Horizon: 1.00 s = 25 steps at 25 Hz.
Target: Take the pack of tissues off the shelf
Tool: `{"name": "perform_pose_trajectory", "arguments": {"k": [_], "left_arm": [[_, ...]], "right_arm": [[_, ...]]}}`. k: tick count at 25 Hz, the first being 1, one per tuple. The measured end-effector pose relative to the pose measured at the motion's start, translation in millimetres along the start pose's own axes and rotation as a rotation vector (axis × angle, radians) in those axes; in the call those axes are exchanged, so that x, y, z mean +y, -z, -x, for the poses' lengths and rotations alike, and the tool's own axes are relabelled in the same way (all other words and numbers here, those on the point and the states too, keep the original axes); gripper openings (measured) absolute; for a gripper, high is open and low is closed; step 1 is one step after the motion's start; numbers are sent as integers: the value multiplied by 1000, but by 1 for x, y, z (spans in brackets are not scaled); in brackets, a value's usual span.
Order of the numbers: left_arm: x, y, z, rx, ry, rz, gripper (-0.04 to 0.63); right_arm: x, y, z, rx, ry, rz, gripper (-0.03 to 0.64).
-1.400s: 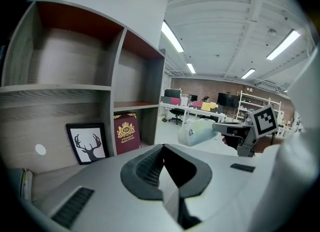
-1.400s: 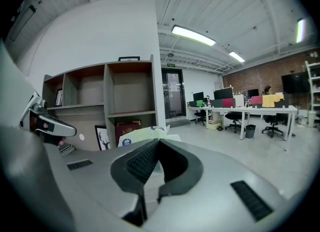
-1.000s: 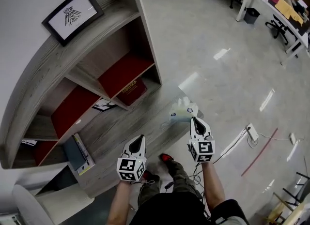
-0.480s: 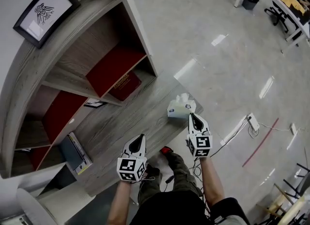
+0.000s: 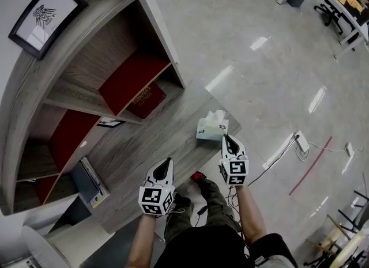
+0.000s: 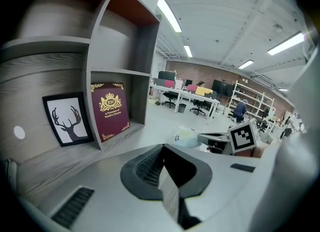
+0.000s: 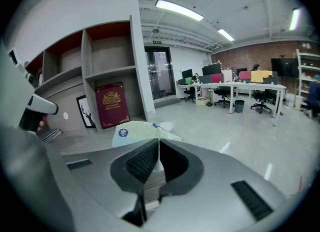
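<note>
The pack of tissues point(image 5: 210, 127), pale green with white tissue sticking out, sits over the right corner of the grey wooden shelf ledge point(image 5: 144, 146). My right gripper point(image 5: 225, 139) is shut on the pack's near edge. In the right gripper view the pack point(image 7: 135, 130) fills the space just past the closed jaws point(image 7: 158, 143), with a thin strip of wrapper pinched between them. I cannot tell whether the pack rests on the ledge. My left gripper point(image 5: 166, 163) hangs shut and empty to the left, over the ledge's front; its jaws point(image 6: 162, 148) meet, and the pack point(image 6: 186, 136) shows beyond them.
A maroon book point(image 5: 144, 97) leans in a shelf compartment, with a deer picture point(image 6: 67, 118) beside it. Books point(image 5: 89, 180) lie at the ledge's left end. A framed print point(image 5: 39, 16) stands on top. A power strip point(image 5: 300, 141) lies on the floor; desks stand far off.
My right gripper has come down with the pack, which now sits lower and slightly further left over the ledge's corner. The left gripper has sunk a little.
</note>
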State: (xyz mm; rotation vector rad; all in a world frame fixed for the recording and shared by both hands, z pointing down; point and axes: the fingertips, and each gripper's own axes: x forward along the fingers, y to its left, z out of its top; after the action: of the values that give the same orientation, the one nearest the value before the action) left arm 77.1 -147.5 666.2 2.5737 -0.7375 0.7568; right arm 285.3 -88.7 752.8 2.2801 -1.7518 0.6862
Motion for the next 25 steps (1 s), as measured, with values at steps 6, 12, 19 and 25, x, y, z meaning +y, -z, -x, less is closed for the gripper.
{"name": "perform_pose_trajectory", "arguments": {"k": [6,12,19,25], "left_arm": [[-1,1,3,-5,-2,0,8],[0,3,10,-6,-10,1,7],[-3,2,16,-16,-10,1,8],[-5,-7,24,-49,-7,-4,8]], "right_arm": [[4,9,0,31,-13,-12,31],[14,15,2,43,-77,-53,174],[17,6,11,20,-75,-29,196],[24,-15,20,-9,-90,-5,196]]}}
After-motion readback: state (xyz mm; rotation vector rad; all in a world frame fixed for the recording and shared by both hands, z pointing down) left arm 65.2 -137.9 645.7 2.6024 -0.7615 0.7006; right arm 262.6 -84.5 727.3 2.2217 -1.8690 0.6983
